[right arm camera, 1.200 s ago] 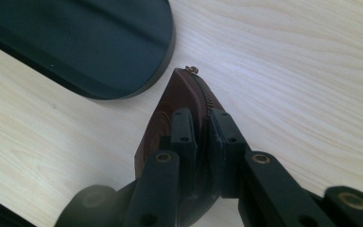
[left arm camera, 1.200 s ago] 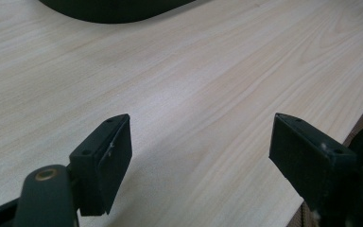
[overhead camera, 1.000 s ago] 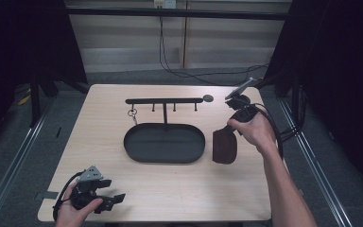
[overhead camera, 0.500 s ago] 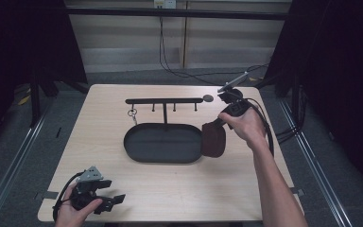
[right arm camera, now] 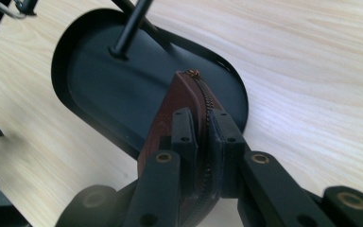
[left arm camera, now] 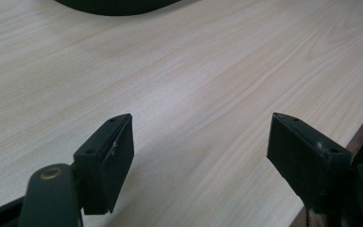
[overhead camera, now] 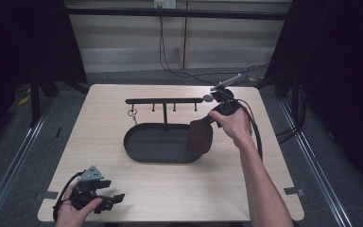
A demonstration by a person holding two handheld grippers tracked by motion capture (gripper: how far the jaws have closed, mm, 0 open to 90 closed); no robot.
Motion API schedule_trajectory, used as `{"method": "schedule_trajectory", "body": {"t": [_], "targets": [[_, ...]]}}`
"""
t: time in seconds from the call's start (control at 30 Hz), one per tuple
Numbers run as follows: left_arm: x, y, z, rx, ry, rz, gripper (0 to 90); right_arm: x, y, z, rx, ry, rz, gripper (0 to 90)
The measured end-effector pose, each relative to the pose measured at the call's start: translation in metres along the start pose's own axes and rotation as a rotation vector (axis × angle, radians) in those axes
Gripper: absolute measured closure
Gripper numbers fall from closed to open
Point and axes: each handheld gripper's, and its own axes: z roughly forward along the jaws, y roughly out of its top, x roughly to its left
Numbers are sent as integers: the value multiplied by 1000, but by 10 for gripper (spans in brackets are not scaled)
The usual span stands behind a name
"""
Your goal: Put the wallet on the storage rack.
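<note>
A dark brown zipped pouch (overhead camera: 200,135) hangs from my right gripper (overhead camera: 210,119), above the right end of the black oval tray (overhead camera: 137,146). In the right gripper view both jaws pinch the brown zipped pouch (right arm camera: 182,116) along its zipper edge, over the black tray (right arm camera: 99,85). A black hook rack (overhead camera: 164,100) rises on a post from the tray, with a key ring (overhead camera: 132,113) hanging at its left end. My left gripper (overhead camera: 116,199) rests low at the table's front left corner, its jaws wide apart over bare wood in the left gripper view (left arm camera: 198,156).
The wooden table (overhead camera: 264,161) has free room at the front and right. A small grey disc (overhead camera: 208,98) lies by the rack's right end. Cables trail on the floor behind the table. The table's front edge lies close to my left gripper.
My right gripper carried the pouch leftwards, from beside the tray's right end to over its right rim. The left hand stayed put.
</note>
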Motion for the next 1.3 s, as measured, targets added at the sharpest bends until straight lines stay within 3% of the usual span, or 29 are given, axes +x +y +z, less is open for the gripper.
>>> {"method": "schedule_trajectory", "body": {"t": [0.27,0.33,0.57,0.87,1.03,1.3], "targets": [[-1,0,-1,-3,-7,5,230,-1,2,10,-68,43,30,818],[0,0,-1,-1,-3,0,231,-3,1,13,-109,68,62,819],[0,0,-1,-3,-5,-8,232,-8,-2,28,-142,93,94,821],[0,0,-1,-7,-7,-16,232,-13,-7,46,-168,111,112,822],[1,0,-1,-5,-9,-16,232,-21,-16,65,-183,137,134,821],[0,0,-1,-7,-9,-7,231,-29,-27,81,-179,159,152,820]]}}
